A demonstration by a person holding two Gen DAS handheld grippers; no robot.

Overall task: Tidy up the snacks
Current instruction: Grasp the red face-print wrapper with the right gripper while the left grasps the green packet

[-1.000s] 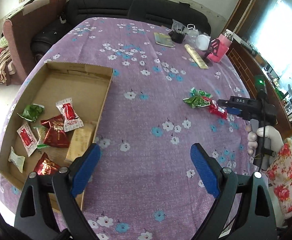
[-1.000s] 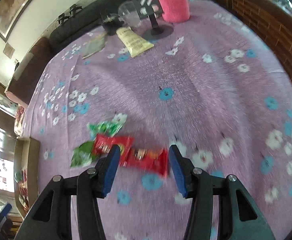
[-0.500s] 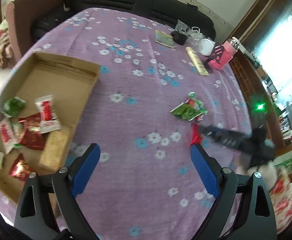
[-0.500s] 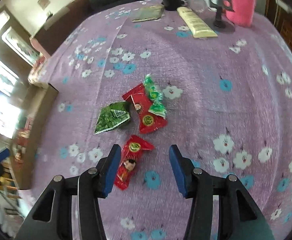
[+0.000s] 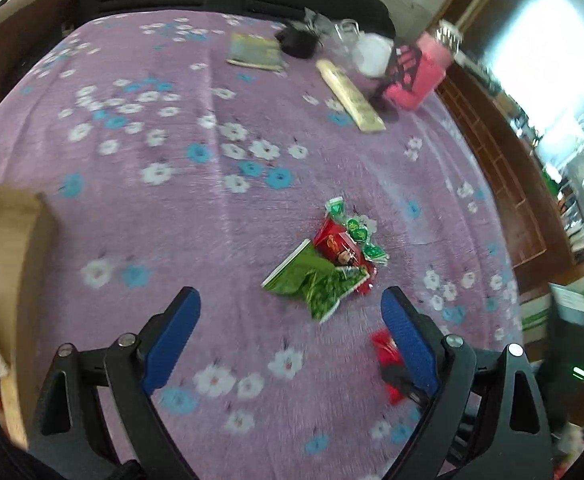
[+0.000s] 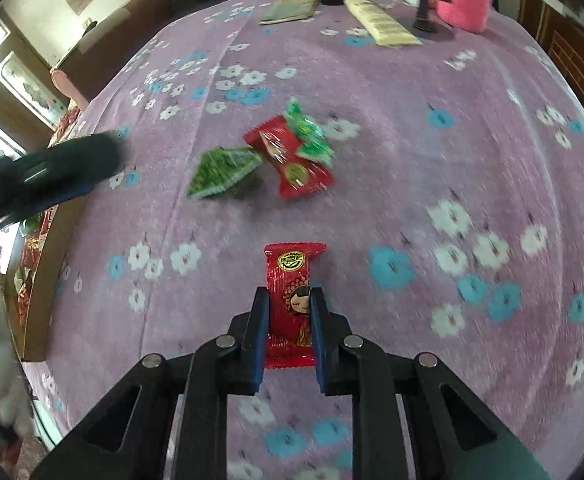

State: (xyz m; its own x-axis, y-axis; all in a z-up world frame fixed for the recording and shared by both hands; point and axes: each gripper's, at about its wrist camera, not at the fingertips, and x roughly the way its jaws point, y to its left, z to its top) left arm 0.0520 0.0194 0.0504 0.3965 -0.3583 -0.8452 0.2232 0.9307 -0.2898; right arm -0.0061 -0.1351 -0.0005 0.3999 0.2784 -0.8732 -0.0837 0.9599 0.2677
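Red snack packet [image 6: 292, 300] is pinched between the jaws of the right hand-held gripper [image 6: 290, 322], just above the purple-clothed counter [image 6: 412, 160]. Left hand-held gripper [image 5: 288, 332] is held open, empty. Packet should be kept clamped, carried level to the cardboard box [image 6: 38, 280], released low inside.

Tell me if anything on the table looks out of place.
Yes: three snack packets lie in a loose pile on the cloth, outside the box: a green packet, a red packet and a small green one overlapping it. The right gripper holds another red snack.
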